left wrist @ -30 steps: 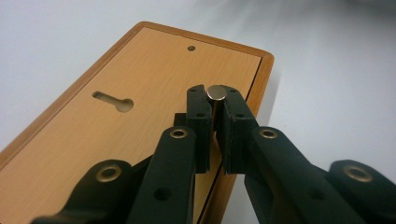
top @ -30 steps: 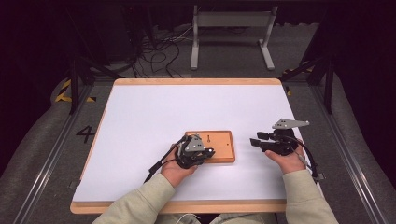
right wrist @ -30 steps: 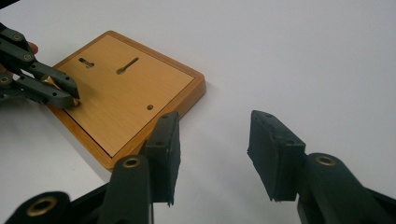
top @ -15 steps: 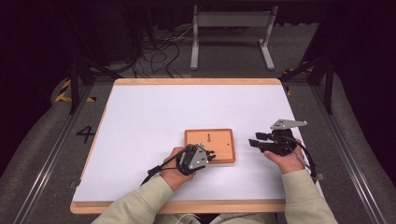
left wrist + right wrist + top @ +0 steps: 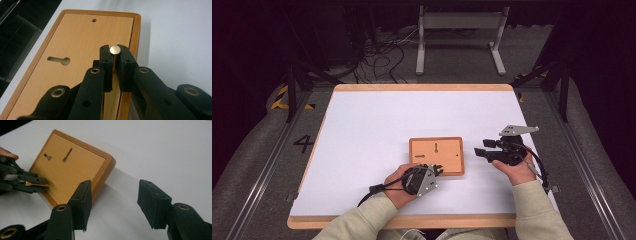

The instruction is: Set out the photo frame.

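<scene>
Two changes stand out against the earlier high views. First, the left gripper (image 5: 438, 170) has slid back toward the person, from over the flat rectangular wooden board (image 5: 447, 150) to its near edge, its jaws clamped narrow on a small brass-coloured metal pin (image 5: 115, 50). Second, the right gripper (image 5: 478, 150) has kept its place beside the board's right edge, and its jaws have just been opening; they stand fairly wide with nothing but white counter (image 5: 372, 125) between them. Judging from this, the pin is now carried off the board's middle, and the freed right jaws look ready to brace the board's side.

Between the left jaws, the pin runs lengthwise along the pads, its round flat end showing at their tips and pointing out over the board's edge. Beyond and to the left of those jaws lies a keyhole-shaped slot (image 5: 59, 60) in the board's face.
</scene>
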`<state>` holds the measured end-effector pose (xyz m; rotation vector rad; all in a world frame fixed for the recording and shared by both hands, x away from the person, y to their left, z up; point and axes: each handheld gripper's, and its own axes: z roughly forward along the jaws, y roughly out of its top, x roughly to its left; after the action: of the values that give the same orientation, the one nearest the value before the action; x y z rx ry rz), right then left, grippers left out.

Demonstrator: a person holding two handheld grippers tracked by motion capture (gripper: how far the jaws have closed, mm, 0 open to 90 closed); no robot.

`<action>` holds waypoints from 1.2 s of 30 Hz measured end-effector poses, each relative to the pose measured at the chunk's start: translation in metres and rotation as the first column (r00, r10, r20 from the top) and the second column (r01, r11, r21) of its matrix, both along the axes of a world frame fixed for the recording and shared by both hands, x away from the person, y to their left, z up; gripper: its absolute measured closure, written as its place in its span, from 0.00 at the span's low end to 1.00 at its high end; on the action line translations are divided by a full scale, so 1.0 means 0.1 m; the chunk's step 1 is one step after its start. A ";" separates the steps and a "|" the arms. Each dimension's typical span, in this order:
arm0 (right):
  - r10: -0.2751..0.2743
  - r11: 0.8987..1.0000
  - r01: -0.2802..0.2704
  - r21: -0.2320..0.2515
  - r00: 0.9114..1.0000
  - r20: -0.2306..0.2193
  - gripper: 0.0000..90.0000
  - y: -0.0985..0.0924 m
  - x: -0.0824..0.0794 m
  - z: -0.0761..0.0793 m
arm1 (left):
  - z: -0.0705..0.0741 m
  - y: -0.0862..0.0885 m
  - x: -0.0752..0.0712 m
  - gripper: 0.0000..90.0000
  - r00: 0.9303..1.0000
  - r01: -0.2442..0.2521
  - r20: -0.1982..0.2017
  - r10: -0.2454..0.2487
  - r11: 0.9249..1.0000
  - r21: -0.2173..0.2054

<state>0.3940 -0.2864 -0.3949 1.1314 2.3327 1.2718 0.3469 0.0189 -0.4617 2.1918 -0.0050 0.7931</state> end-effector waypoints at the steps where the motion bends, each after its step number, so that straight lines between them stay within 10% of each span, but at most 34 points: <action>1: 0.005 1.000 -0.005 0.013 1.000 -0.004 0.48 0.01 0.00 0.01 | 0.00 0.00 0.00 0.93 1.000 0.000 0.001 0.000 1.000 0.000; 20: 0.076 0.997 -0.078 -0.003 0.980 -0.182 0.37 0.36 0.39 -0.01 | -0.02 0.00 -0.01 0.93 1.000 -0.003 -0.002 0.003 1.000 -0.003; 36: 0.154 0.988 -0.156 0.016 0.942 -0.298 0.30 0.68 0.66 -0.31 | -0.02 -0.01 -0.01 0.93 1.000 -0.005 0.003 0.005 1.000 -0.003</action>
<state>0.4595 -0.2189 -0.4256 1.2335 2.6921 1.2115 0.3461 0.0184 -0.4639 2.1891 -0.0001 0.7984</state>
